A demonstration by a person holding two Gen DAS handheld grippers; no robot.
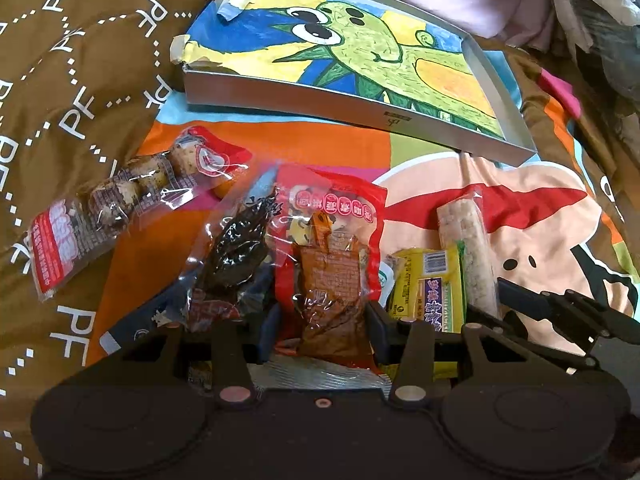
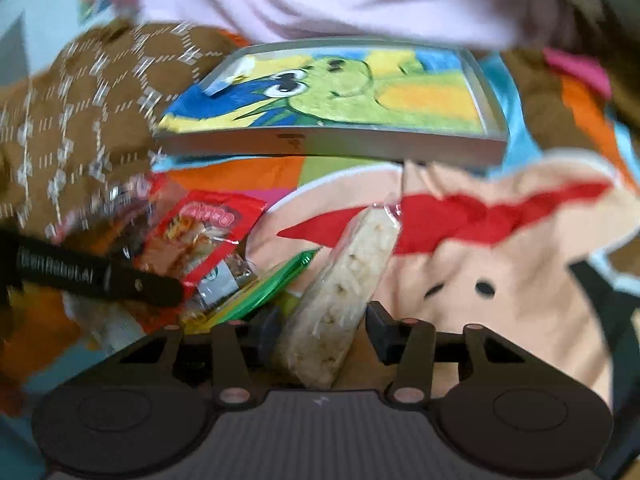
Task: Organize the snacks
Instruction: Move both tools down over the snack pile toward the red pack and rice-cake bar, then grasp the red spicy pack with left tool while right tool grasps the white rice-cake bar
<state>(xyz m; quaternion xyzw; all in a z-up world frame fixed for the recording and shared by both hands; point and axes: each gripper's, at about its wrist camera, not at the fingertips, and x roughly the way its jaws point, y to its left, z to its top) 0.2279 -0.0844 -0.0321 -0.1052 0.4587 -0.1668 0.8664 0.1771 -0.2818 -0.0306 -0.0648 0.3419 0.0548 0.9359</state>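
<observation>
Two claws: left claw (image 1: pixel 326 312) grips crinkly red pouch (image 1: pixel 332 248); right claw (image 2: pixel 320 322) seemingly clamps pale rice bar (image 2: pixel 344 276).

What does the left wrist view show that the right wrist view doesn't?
Left wrist only: the left gripper around the red packet, a clear pack of brown round snacks on the far left, a dark vacuum-sealed snack, and the yellow packet's printed face.

Right wrist only: the right gripper with the pale rice bar between its fingers; whether the pads press it is unclear.

Both: the tray with the green cartoon drawing lying beyond the snacks, the rice bar, the red packet, and the colourful blanket.
</observation>
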